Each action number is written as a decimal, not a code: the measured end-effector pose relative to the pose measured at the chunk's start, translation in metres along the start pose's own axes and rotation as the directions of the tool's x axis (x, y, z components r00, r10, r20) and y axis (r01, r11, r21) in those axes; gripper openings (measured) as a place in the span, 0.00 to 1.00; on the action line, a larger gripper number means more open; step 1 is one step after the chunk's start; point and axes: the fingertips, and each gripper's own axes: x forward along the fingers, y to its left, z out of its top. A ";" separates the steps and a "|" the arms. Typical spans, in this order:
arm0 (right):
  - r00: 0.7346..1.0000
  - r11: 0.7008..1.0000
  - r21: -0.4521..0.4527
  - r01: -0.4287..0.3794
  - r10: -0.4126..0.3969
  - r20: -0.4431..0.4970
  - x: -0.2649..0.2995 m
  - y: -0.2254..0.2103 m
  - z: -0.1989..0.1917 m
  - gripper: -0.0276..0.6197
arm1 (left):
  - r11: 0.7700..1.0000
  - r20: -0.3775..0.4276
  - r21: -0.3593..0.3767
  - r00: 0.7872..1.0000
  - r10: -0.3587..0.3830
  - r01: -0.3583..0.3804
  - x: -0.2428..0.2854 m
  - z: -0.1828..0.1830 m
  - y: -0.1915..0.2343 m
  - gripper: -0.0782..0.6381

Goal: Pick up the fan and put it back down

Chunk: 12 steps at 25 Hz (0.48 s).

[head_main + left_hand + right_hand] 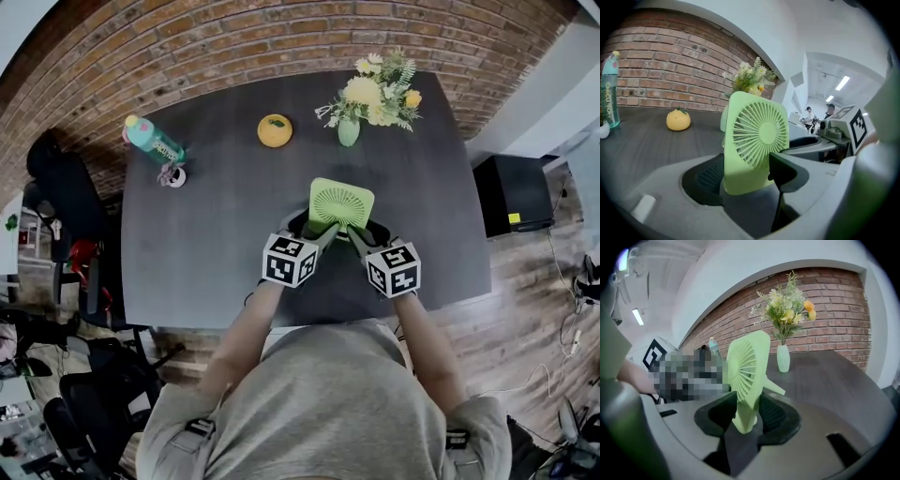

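Observation:
A light green square fan (340, 203) stands upright above the near middle of the dark table (206, 244), held from both sides. My left gripper (320, 234) is shut on its lower left corner. My right gripper (355, 236) is shut on its lower right corner. In the left gripper view the fan (754, 140) shows its round grille, with the black pads (785, 171) against its bottom edge. In the right gripper view the fan (747, 376) appears edge-on, its base pinched between the ribbed pads (776, 416). Whether the base touches the table is hidden.
A vase of yellow flowers (349, 131) stands just behind the fan. A yellow orange-shaped object (275, 130) sits at the back middle. A teal bottle (153, 141) and a small white cup (174, 175) are at the back left. A black box (513, 195) stands on the floor right of the table.

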 end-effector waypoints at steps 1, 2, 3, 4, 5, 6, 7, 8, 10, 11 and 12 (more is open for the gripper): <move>1.000 1.000 0.005 0.008 -0.008 0.003 -0.004 -0.002 -0.002 0.27 | 1.000 -0.002 0.007 1.000 -0.009 0.009 0.001 0.000 -0.004 0.53; 1.000 1.000 0.009 0.016 -0.016 0.005 -0.008 -0.004 -0.004 0.27 | 1.000 -0.004 0.014 1.000 -0.018 0.018 0.003 -0.001 -0.009 0.53; 1.000 1.000 0.012 0.024 -0.024 0.007 -0.012 -0.006 -0.006 0.27 | 0.999 -0.006 0.020 1.000 -0.028 0.028 0.005 -0.001 -0.013 0.53; 0.999 0.999 0.016 0.032 -0.033 0.008 -0.016 -0.008 -0.008 0.27 | 0.999 -0.008 0.026 0.999 -0.037 0.037 0.007 -0.002 -0.018 0.53; 0.999 0.999 0.020 0.041 -0.041 0.008 -0.021 -0.010 -0.010 0.27 | 0.999 -0.010 0.031 0.999 -0.045 0.045 0.009 -0.003 -0.023 0.53; 0.999 0.999 0.025 0.048 -0.049 0.008 -0.025 -0.012 -0.013 0.27 | 0.998 -0.013 0.035 0.999 -0.053 0.053 0.010 -0.004 -0.028 0.53; 0.998 0.998 0.029 0.056 -0.056 0.008 -0.029 -0.014 -0.015 0.27 | 0.997 -0.017 0.040 0.998 -0.060 0.060 0.012 -0.005 -0.033 0.53; 0.998 0.997 0.034 0.064 -0.064 0.007 -0.033 -0.016 -0.018 0.27 | 0.997 -0.021 0.044 0.998 -0.067 0.068 0.013 -0.007 -0.037 0.53; 0.997 0.996 0.041 0.079 -0.079 0.004 -0.041 -0.019 -0.024 0.27 | 0.995 -0.030 0.054 0.996 -0.083 0.084 0.016 -0.011 -0.046 0.53; 0.996 0.995 0.045 0.087 -0.087 0.002 -0.045 -0.020 -0.028 0.27 | 0.994 -0.035 0.057 0.995 -0.092 0.093 0.017 -0.014 -0.051 0.53; 0.996 0.994 0.050 0.095 -0.095 0.000 -0.049 -0.021 -0.032 0.27 | 0.993 -0.040 0.059 0.994 -0.100 0.102 0.018 -0.017 -0.055 0.53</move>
